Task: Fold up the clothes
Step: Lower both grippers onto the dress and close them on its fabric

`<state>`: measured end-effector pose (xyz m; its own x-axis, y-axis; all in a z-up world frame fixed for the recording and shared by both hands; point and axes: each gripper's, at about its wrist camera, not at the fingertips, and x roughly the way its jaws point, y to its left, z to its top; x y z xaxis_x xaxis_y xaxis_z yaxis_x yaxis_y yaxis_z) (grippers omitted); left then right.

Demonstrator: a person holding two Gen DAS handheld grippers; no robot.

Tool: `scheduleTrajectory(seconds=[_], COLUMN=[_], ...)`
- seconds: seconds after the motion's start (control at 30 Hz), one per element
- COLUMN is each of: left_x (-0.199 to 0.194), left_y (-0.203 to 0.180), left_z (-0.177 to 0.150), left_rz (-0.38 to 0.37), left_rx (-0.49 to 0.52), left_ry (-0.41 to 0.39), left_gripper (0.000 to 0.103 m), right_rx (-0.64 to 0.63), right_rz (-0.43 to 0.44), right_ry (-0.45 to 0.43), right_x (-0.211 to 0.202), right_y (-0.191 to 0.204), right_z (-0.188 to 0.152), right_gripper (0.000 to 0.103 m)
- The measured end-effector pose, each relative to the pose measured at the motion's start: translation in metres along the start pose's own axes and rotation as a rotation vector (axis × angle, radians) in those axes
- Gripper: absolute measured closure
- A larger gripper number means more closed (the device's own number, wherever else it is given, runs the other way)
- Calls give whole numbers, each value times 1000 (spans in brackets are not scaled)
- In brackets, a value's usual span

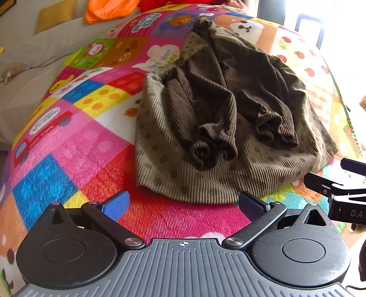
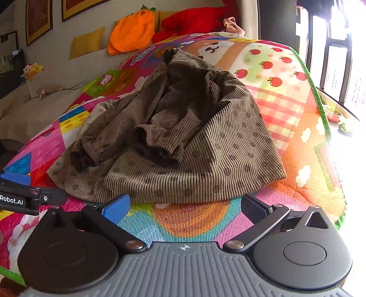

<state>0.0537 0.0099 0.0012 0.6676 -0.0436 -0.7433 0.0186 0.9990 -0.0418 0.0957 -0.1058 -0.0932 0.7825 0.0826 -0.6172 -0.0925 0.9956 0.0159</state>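
A brown corduroy garment (image 1: 205, 137) with dots lies on the colourful play mat (image 1: 80, 141), both sleeves folded in across its front. My left gripper (image 1: 184, 205) is open and empty, just short of the garment's near hem on its left part. My right gripper (image 2: 185, 206) is open and empty, just short of the same hem (image 2: 183, 192) on its right part. The right gripper's fingers (image 1: 320, 182) show at the right edge of the left wrist view. The left gripper's finger (image 2: 16, 179) shows at the left edge of the right wrist view.
An orange cushion (image 2: 131, 30) and a red cushion (image 2: 194, 20) lie beyond the mat's far edge. A beige sheet (image 2: 34, 109) with small plush toys (image 2: 32, 69) is to the left. Windows (image 2: 331, 52) stand on the right, past the mat's green border (image 2: 320, 100).
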Motion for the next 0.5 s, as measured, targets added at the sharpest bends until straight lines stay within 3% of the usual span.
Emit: scheduleTrajectory(seconds=[0.2, 0.4, 0.5], left_x=[24, 71, 91], left_y=[18, 37, 46], left_z=[51, 86, 93], left_rz=[-68, -148, -156], left_rx=[-19, -71, -82], left_ry=[-45, -17, 9], left_gripper=[0, 0, 0], right_rx=[-81, -89, -19], right_rz=[-67, -45, 6], right_ry=[-41, -15, 4], right_x=[28, 71, 88], right_y=[-1, -10, -26], right_z=[44, 69, 76], right_gripper=[0, 0, 0])
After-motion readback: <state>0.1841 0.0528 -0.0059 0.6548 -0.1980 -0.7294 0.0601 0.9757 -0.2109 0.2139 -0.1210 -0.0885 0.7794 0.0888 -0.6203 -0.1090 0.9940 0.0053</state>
